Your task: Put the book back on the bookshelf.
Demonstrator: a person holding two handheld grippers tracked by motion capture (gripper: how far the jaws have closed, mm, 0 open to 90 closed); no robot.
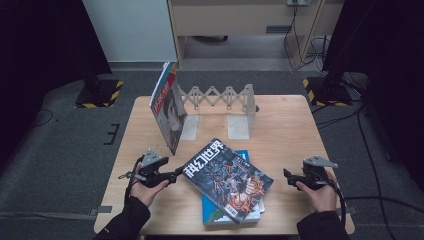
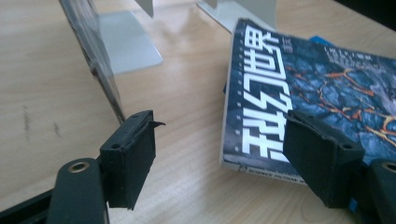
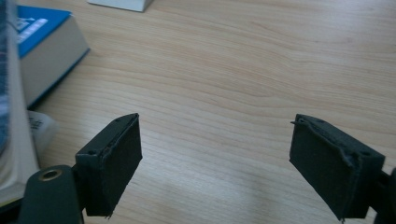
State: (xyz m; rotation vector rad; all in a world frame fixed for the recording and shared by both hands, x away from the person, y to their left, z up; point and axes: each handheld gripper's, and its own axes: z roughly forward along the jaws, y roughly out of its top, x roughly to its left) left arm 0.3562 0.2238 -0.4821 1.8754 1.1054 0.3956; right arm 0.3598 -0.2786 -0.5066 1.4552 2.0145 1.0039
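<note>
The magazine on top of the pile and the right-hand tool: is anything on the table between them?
No. In the high view, bare table separates the magazine from the right gripper; the right gripper view shows plain wood ahead of its open fingers.

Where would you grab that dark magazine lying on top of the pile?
Probably by its spine edge, coming in level from the left with the left gripper. The magazine lies flat on a blue book, and its left edge overhangs the table, leaving room for a jaw underneath.
</note>
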